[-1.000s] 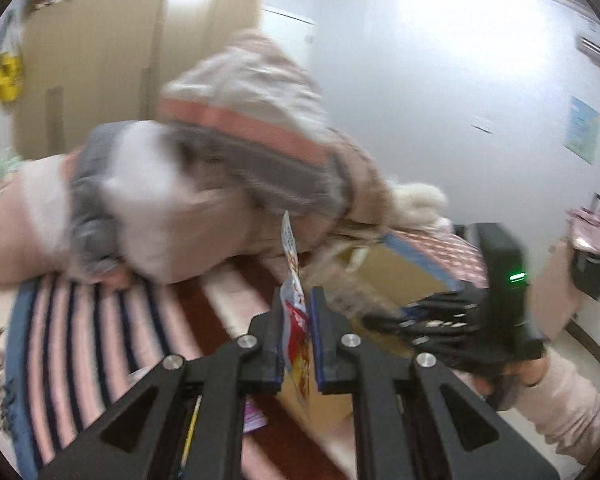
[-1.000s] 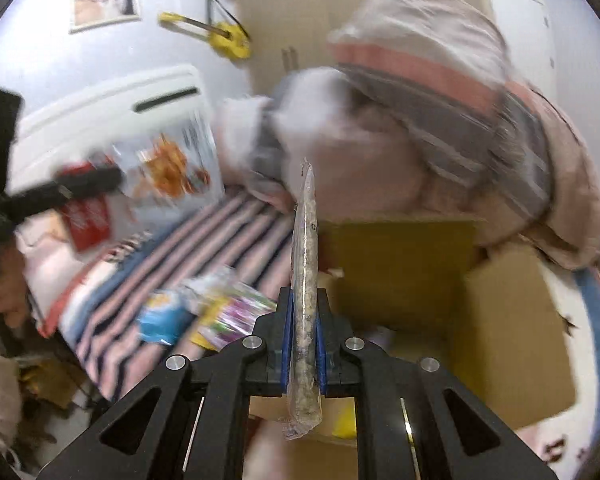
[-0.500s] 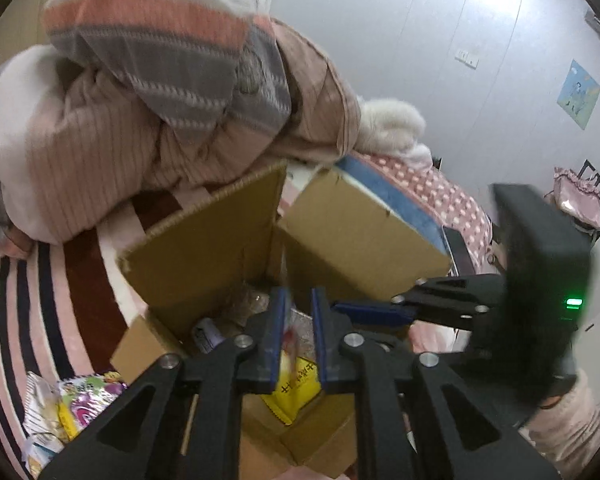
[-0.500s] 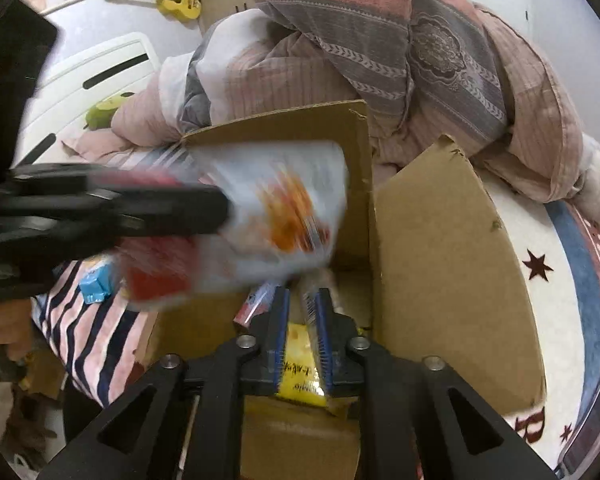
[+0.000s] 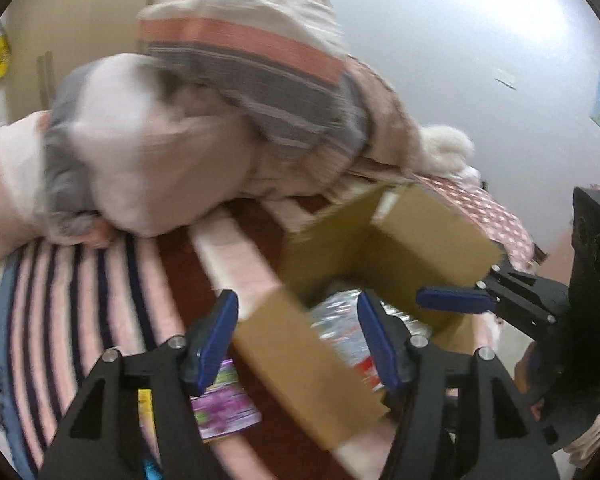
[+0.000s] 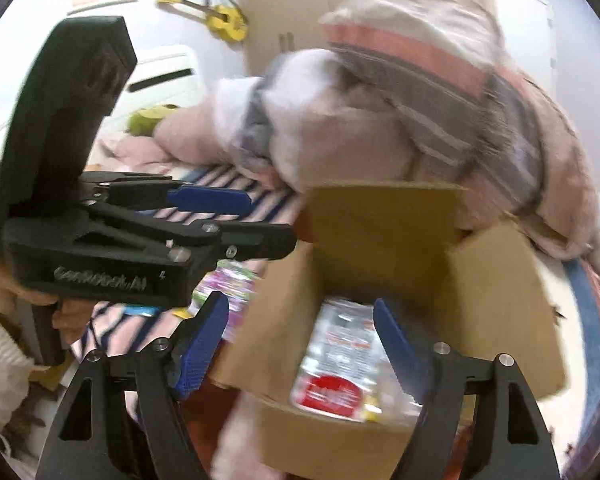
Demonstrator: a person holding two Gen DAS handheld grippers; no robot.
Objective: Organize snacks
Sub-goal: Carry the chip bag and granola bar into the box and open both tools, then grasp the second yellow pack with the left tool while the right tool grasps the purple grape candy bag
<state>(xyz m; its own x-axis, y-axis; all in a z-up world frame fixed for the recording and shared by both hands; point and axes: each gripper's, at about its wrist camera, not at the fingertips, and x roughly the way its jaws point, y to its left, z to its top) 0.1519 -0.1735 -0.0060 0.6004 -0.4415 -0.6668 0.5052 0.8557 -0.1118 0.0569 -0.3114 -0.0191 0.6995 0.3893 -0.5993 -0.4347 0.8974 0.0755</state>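
Note:
An open cardboard box (image 5: pixel 400 240) (image 6: pixel 380 236) stands on the striped bed. Inside it lies a silvery snack bag with a red label (image 6: pixel 336 364) (image 5: pixel 340 328). My left gripper (image 5: pixel 298 336) hovers over the box's near left flap. Its jaws are opening and nothing is pressed between the blue pads. My right gripper (image 6: pixel 300 348) hangs over the box's front edge. Its jaws are also opening, and they grip nothing, with the bag lying below them. In the right wrist view, a blue pad (image 6: pixel 208 199) of the left gripper shows at the left. A hand (image 6: pixel 4 292) holds that gripper.
A big heap of striped bedding (image 5: pixel 220 120) rises behind the box. Loose snack packets (image 5: pixel 220 404) (image 6: pixel 228 284) lie on the striped blanket (image 5: pixel 80 300) left of the box. A white plush (image 5: pixel 444 148) sits at the far right. The views are motion-blurred.
Both grippers held thin snack bags a second ago and lowered them over the box. The bags are now out of the pads, both jaws have spread wide, and the silvery bag lies in the box.

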